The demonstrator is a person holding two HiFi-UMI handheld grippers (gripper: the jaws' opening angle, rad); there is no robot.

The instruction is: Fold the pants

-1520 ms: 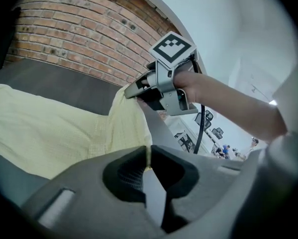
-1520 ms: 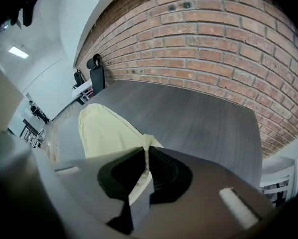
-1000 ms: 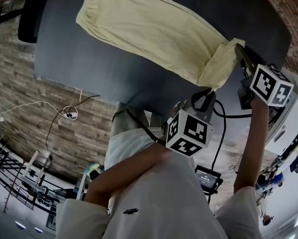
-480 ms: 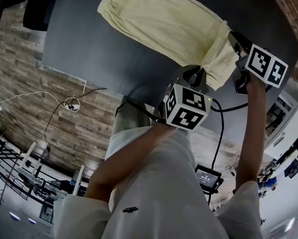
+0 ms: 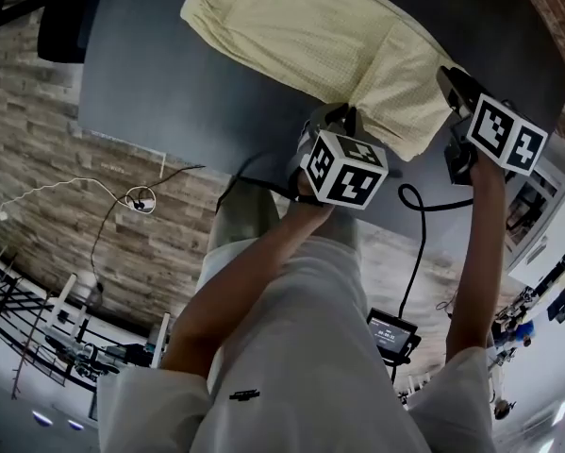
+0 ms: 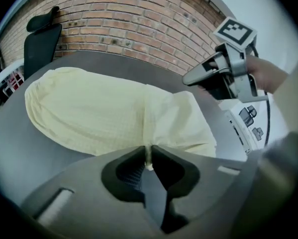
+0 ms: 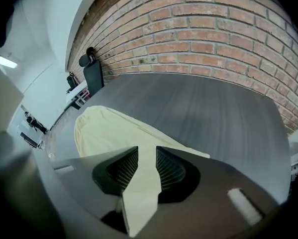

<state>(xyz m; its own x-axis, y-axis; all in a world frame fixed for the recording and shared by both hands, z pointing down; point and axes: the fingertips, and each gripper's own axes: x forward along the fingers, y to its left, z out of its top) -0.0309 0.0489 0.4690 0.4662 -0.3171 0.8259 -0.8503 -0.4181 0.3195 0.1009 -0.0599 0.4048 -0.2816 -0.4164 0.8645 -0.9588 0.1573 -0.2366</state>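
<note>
- Pants (image 5: 301, 36), pale yellow, lie flat on the dark table (image 5: 159, 92), with one end doubled back over the rest toward the table's right end.
- Your left gripper (image 5: 331, 119) is close to the table's near edge. Its jaws are almost together and pinch a thin ridge of cloth at the pants' near side.
- Your right gripper (image 5: 449, 75) hangs over the table's right end. Its jaws have just been opening and stand apart, with cloth lying between them and neither pad pressing on it.
- Brick wall (image 7: 213, 29) rises beyond the table's far side, and a black chair (image 6: 42, 44) stands at its far left corner.
</note>
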